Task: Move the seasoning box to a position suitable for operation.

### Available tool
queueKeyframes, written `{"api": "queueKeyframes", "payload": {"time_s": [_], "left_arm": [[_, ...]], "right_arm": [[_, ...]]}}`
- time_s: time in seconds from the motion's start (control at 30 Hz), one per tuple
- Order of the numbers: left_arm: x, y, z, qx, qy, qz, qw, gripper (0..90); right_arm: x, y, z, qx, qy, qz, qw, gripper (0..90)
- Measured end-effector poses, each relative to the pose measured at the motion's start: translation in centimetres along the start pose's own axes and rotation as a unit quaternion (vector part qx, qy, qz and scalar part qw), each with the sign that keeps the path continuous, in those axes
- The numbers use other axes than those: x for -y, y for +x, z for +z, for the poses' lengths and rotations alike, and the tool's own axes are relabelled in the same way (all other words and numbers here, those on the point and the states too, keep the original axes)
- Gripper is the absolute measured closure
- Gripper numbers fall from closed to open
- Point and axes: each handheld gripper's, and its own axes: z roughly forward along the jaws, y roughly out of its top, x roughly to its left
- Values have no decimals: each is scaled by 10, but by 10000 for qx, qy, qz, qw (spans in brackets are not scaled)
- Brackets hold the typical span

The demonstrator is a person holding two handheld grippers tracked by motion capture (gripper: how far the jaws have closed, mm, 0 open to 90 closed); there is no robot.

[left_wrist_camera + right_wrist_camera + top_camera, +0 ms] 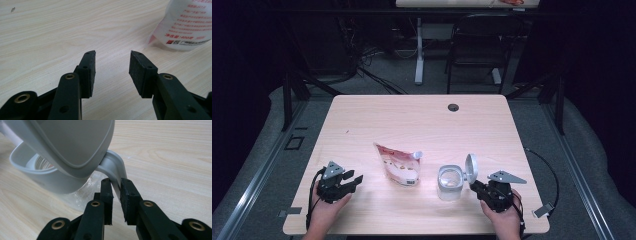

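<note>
Two things lie on the pale wood-grain worktop [377, 110]: one pouch [398, 163] and one jar [450, 182], with two hand-held grippers near the front edge.

The jar is clear, squarish and rounded at the corners, with a light grey collar and a smooth grey lid [471, 167] flipped up on a curved strap hinge [117, 171]. The pouch is a flat, glossy white bag with red print and a small spout, lying just left of the jar.

The right hand-held gripper [116, 185], just right of the jar, is clenched on the hinge strap, its black textured pads pressing on either side.

The left hand-held gripper [112, 66], well left of the jar and near the pouch, is released, with bare worktop between its pads.
</note>
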Motion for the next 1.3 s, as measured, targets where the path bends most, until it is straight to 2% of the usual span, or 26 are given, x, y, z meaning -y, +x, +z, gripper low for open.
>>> {"api": "queueKeyframes", "payload": {"time_s": [0.17, 0.33, 0.57, 0.97, 1.2, 1.3], "left_arm": [[0, 0, 1, 1, 3, 11, 10000, 568], [0, 0, 1, -3, 12, 25, 10000, 568], [0, 0, 2, 2, 18, 20, 10000, 567], [1, 1, 3, 8, 39, -4, 10000, 562], [0, 1, 1, 38, -8, 1, 10000, 553], [0, 1, 1, 24, -17, 6, 10000, 553]], "right_arm": [[-3, -8, 3, -62, -16, 130, 9999, 796], [-7, -13, 8, -7, -74, 190, 9998, 794], [-15, -22, 15, -221, -227, 373, 9988, 823], [-28, -28, 31, -303, -254, 301, 9988, 821], [-25, -32, 18, -287, -468, 326, 9980, 749], [-22, -34, 8, -219, -567, 252, 9978, 711]]}}
